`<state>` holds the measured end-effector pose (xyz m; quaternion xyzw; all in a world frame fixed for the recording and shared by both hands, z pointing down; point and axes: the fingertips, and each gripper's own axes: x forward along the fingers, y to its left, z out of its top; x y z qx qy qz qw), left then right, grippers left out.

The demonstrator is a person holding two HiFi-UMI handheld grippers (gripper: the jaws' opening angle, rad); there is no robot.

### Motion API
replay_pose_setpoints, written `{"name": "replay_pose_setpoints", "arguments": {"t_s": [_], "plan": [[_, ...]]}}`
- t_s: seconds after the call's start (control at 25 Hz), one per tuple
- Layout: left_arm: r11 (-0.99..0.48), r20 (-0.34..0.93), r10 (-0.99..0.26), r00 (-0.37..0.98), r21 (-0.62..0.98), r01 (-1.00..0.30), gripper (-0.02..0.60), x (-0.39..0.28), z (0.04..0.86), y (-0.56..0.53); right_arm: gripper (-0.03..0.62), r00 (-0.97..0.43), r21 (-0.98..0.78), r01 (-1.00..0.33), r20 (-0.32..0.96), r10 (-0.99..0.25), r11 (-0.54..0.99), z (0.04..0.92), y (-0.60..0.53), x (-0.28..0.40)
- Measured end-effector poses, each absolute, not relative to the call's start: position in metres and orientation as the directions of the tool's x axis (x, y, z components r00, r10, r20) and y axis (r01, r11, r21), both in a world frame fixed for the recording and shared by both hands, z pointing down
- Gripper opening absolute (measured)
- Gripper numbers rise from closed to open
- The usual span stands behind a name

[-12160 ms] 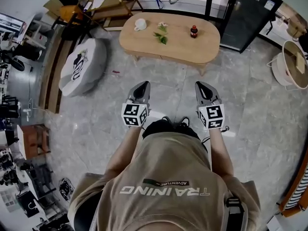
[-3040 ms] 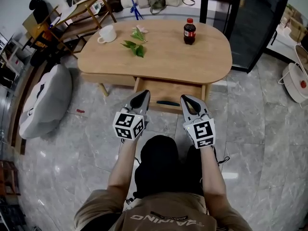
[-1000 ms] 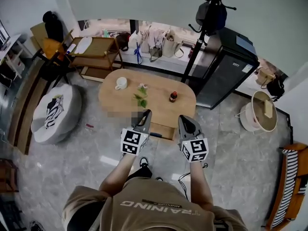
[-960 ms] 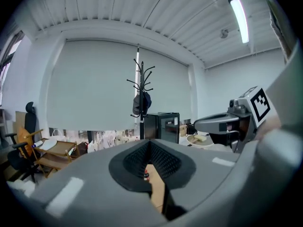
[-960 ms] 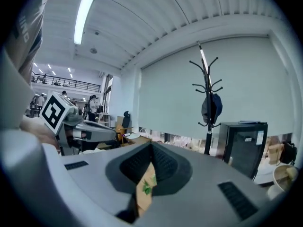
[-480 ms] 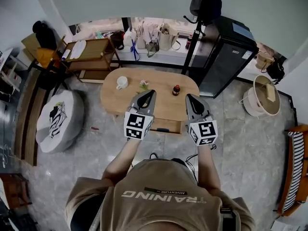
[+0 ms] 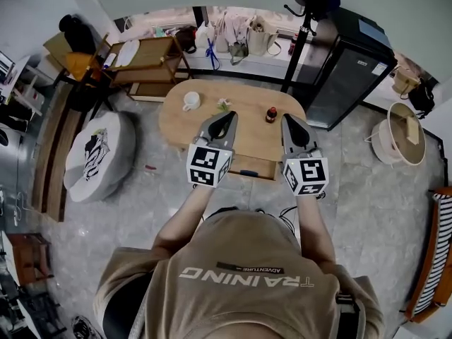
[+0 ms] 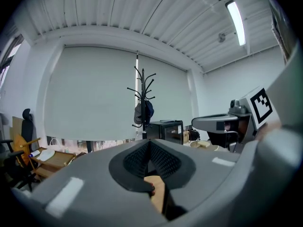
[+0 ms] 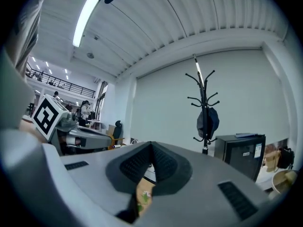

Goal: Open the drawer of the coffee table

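At frame left, a printed beanbag [image 7: 97, 154] slumps on the grey tiled floor, well apart from the oval coffee table [image 7: 180, 124] in the upper centre. On the table sit a white mug [image 7: 191, 102], a leafy sprig [image 7: 224, 105] and a small dark bottle [image 7: 270, 114]. We hold the left gripper [image 7: 227, 119] level at chest height, its jaws pressed together on nothing, which we read as a tool with no job in hand. Between the 2 grippers, under the table's near edge, the drawer [image 7: 261, 168] stands pulled out with its dark handle [image 7: 248, 173] facing us, so we judge the task done. The right gripper [image 7: 291, 121] matches, with its jaws closed, empty and clear of the handle. A black cabinet [image 7: 349, 69] stands at upper right.
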<state>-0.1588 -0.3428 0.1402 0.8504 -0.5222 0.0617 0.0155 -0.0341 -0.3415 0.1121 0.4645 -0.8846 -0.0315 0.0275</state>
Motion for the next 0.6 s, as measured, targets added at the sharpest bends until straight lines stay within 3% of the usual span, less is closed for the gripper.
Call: {"name": "replay_pose_setpoints", "arguments": {"t_s": [0.2,0.6], "plan": [[-0.456,0.12,-0.885,0.45,-0.021,-0.89,0.006,-0.145,0.137,-0.332,0.004,-0.604,0.068,-0.792,0.058,-0.795,0.606,0.123,-0.334,-0.029],[-0.477,0.118,-0.875,0.47,-0.038,-0.878,0.006,-0.13,0.123,-0.312,0.004,-0.606,0.1,-0.791,0.004,-0.796,0.603,0.094,-0.318,-0.019]]}}
